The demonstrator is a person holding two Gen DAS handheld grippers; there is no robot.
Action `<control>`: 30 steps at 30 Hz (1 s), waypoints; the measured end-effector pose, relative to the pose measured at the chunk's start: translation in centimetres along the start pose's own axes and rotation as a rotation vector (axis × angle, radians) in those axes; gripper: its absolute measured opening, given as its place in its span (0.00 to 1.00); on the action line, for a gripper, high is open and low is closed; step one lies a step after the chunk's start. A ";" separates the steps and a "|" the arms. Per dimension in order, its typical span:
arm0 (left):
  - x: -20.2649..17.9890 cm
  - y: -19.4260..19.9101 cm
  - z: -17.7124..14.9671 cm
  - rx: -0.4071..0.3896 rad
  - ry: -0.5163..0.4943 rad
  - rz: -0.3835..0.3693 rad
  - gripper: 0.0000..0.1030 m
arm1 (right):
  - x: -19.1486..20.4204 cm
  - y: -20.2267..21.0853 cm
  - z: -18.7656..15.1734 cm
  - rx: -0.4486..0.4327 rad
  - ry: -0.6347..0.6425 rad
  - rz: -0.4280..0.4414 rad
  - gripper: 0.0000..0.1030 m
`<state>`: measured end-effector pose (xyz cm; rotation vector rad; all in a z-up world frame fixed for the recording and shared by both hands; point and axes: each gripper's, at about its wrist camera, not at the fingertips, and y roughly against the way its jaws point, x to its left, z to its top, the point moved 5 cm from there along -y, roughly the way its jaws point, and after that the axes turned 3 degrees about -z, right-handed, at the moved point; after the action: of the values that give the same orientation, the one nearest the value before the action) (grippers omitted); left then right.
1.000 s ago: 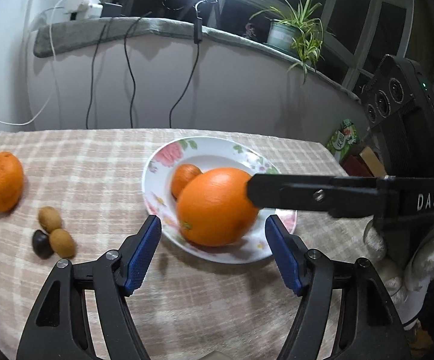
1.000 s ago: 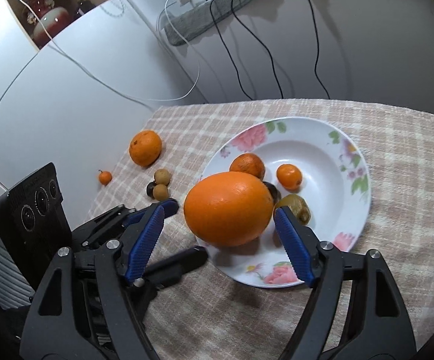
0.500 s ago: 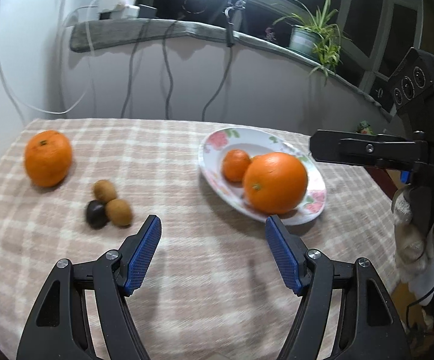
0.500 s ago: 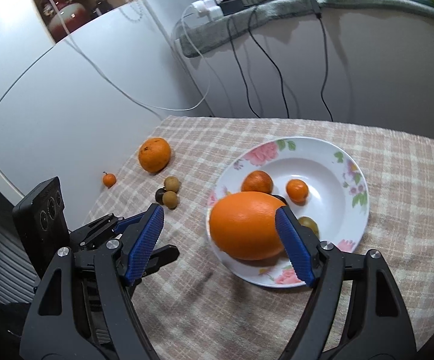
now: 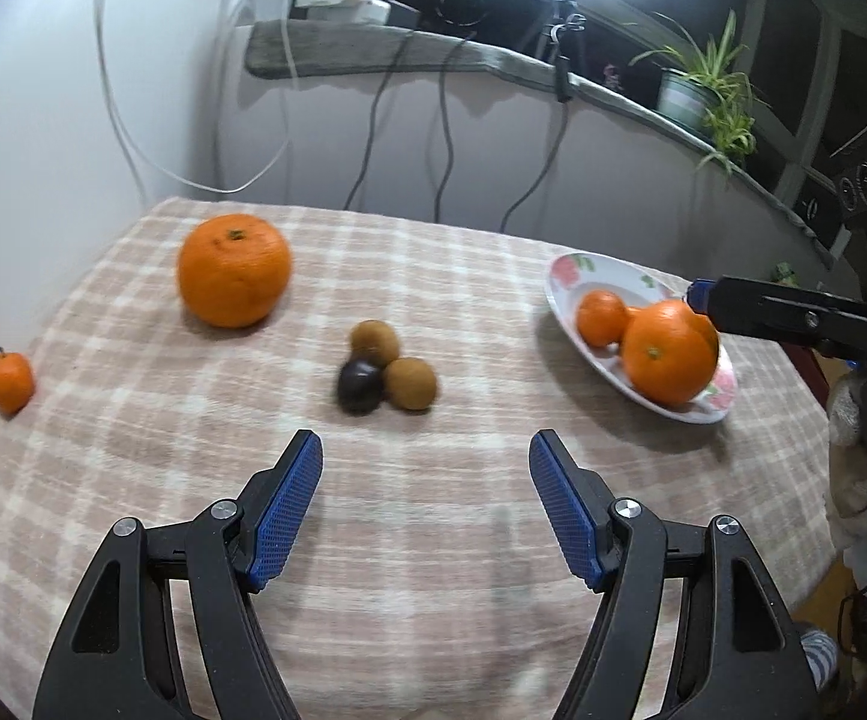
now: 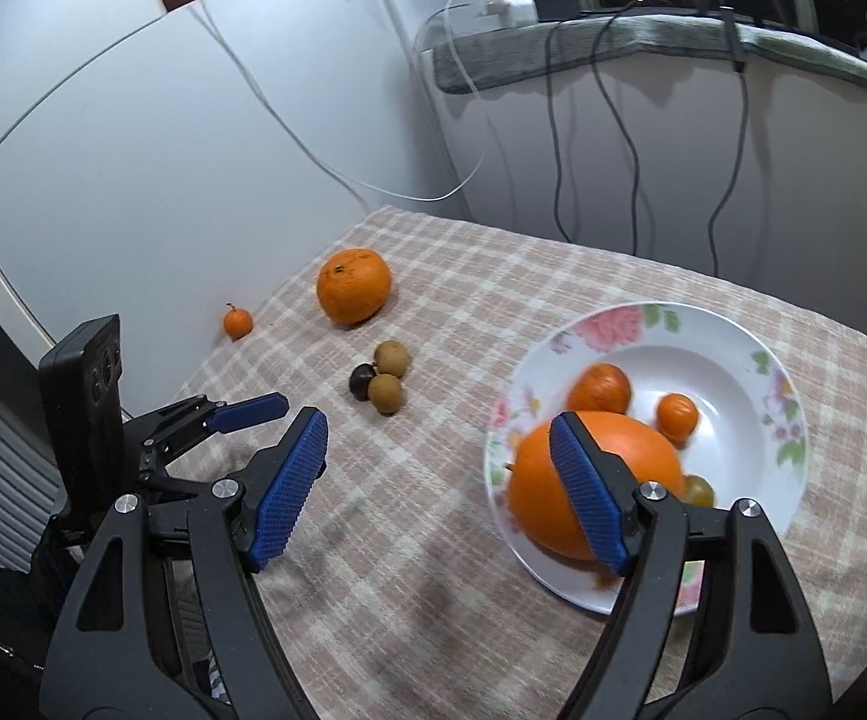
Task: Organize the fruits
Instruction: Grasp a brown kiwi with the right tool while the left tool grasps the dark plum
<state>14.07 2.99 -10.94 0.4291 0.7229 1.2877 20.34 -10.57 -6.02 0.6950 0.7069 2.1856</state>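
A floral white plate (image 5: 565, 276) (image 6: 727, 348) holds a big orange (image 5: 667, 354) (image 6: 643, 450), a smaller orange (image 5: 600, 318) (image 6: 600, 389), a tiny one (image 6: 677, 417) and a greenish fruit (image 6: 698, 489). On the checked cloth lie another big orange (image 5: 233, 269) (image 6: 353, 285), a tiny stemmed orange (image 5: 9, 381) (image 6: 237, 321), and a cluster of two brown fruits and a dark one (image 5: 386, 375) (image 6: 380, 385). My left gripper (image 5: 426, 504) is open and empty, near side of the cluster. My right gripper (image 6: 439, 489) is open and empty, left of the plate.
The table (image 5: 433, 600) with checked cloth meets a white wall on the left and a ledge (image 5: 433, 54) with hanging cables behind. A potted plant (image 5: 697, 96) stands on the ledge. The table edge drops off at the right.
Both grippers have drawn back from the plate and swung left. The big orange now rests in the plate, free of the jaws. The loose fruit cluster has come to the centre of the left view.
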 end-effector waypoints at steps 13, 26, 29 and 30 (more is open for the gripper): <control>3.3 -2.8 1.3 0.103 -0.070 -0.012 0.35 | 5.0 -6.3 0.2 0.117 0.176 0.027 0.53; 3.4 -4.9 1.6 0.166 -0.148 -0.014 0.31 | 5.4 -12.4 -0.2 0.223 0.212 -0.031 0.37; 3.3 -5.3 1.6 0.175 -0.165 -0.018 0.31 | 5.2 -12.9 0.1 0.231 0.201 -0.033 0.36; 3.2 -5.4 1.6 0.178 -0.169 -0.022 0.31 | 5.2 -13.1 0.1 0.236 0.199 -0.030 0.35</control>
<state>19.41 4.93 -14.18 0.6646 0.7000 1.1553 23.46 1.13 -13.27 0.5830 1.0846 2.1845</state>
